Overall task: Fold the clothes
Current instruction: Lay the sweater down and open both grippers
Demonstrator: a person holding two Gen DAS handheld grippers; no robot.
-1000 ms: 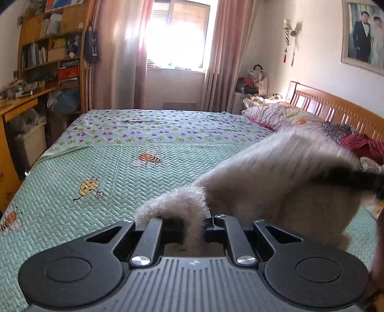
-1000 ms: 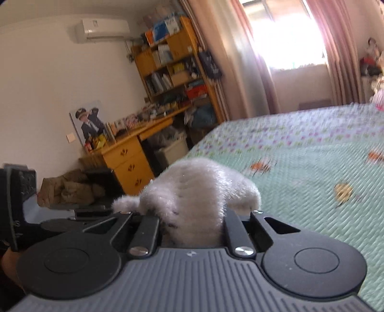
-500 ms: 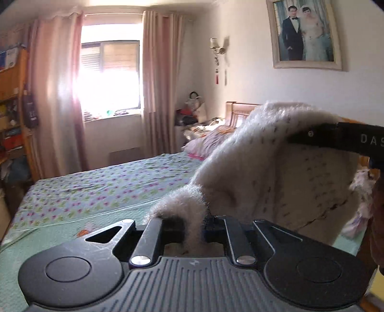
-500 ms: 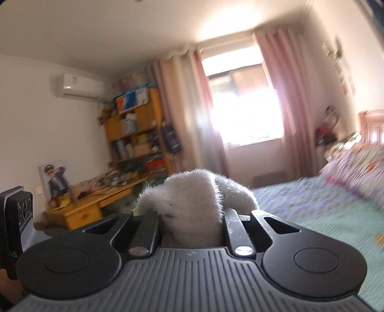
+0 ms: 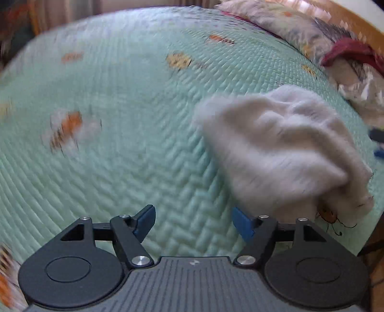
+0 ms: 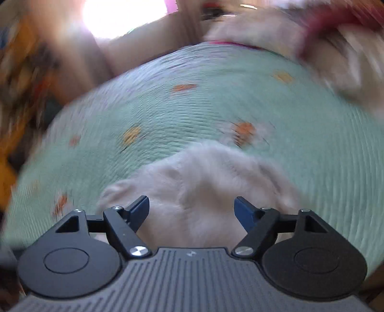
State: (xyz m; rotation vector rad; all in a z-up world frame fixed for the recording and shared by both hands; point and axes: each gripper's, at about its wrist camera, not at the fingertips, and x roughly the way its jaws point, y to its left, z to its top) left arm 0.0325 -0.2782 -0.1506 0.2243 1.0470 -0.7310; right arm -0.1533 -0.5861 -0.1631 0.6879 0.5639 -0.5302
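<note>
Both frames motion-blurred, details soft.

Left hand-held gripper point(image 5: 193, 223): jaws spread wide, nothing between the blue pads point(image 5: 144, 222), only the bedspread point(image 5: 120, 156) under the gap. The sweater point(image 5: 280, 148), white and fuzzy, lies bunched on the bedspread to the right of this gripper, not gripped. Its near edge sits just past the right finger; can't tell if touching.

Right hand-held gripper point(image 6: 192, 212): jaws also wide apart, holding nothing. Sweater point(image 6: 204, 187) is a crumpled heap directly ahead of and under the gap between the fingers, resting on the bedspread point(image 6: 324, 144). Pads point(image 6: 244, 213) flank it; contact w/ fabric unclear due to blur.

Bedspread is mint green, quilted, w/ orange and yellow bug prints. In left view, pillows point(image 5: 276, 19) and a pile of other clothes incl. a red item point(image 5: 348, 51) lie along the far right edge by the wooden headboard point(image 5: 355, 16), well apart from the sweater. Right view: bright window point(image 6: 122, 14) top left, rest too blurred to ID.
</note>
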